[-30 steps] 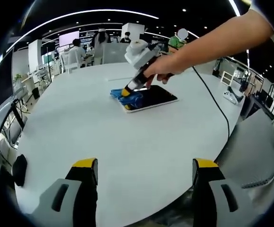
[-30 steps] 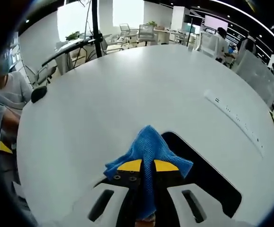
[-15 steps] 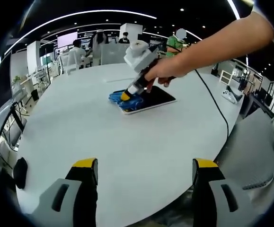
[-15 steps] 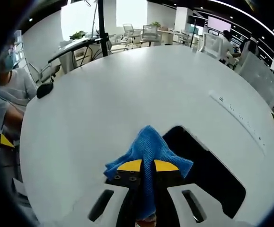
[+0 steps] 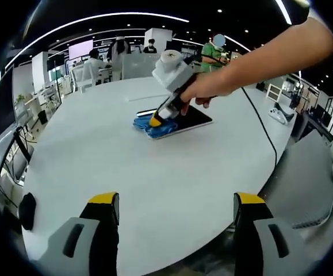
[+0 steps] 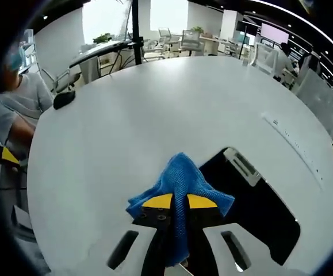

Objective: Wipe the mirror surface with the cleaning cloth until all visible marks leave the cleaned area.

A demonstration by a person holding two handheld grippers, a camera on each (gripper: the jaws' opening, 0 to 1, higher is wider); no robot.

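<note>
On the white round table (image 5: 154, 184), well across from the left gripper (image 5: 178, 230), lies the dark mirror (image 5: 192, 118) flat in its pale frame, with the blue cleaning cloth (image 5: 152, 125) bunched at its near-left end. Clamped on that cloth: the right gripper (image 6: 179, 202), yellow-tipped jaws closed together with the fabric pinched between them and fanning out ahead. Held in a person's hand (image 5: 203, 89), angled down onto the mirror's edge. Jaws of the left gripper stand wide apart, holding nothing, hovering low over the table's near rim.

Compared with a second ago, seen from the right gripper view: more of the mirror's far corner and its pale frame end (image 6: 244, 167) exposed beside the cloth, dark glass stretching away to the right. Suggests a stroke carried back toward the mirror's end, so wiping under way, not finished. From the left gripper view, cloth and tool sit a little further left along the frame than before; table and left jaws much as they were. Marks on the glass too small to judge, so completion cannot be told.
</note>
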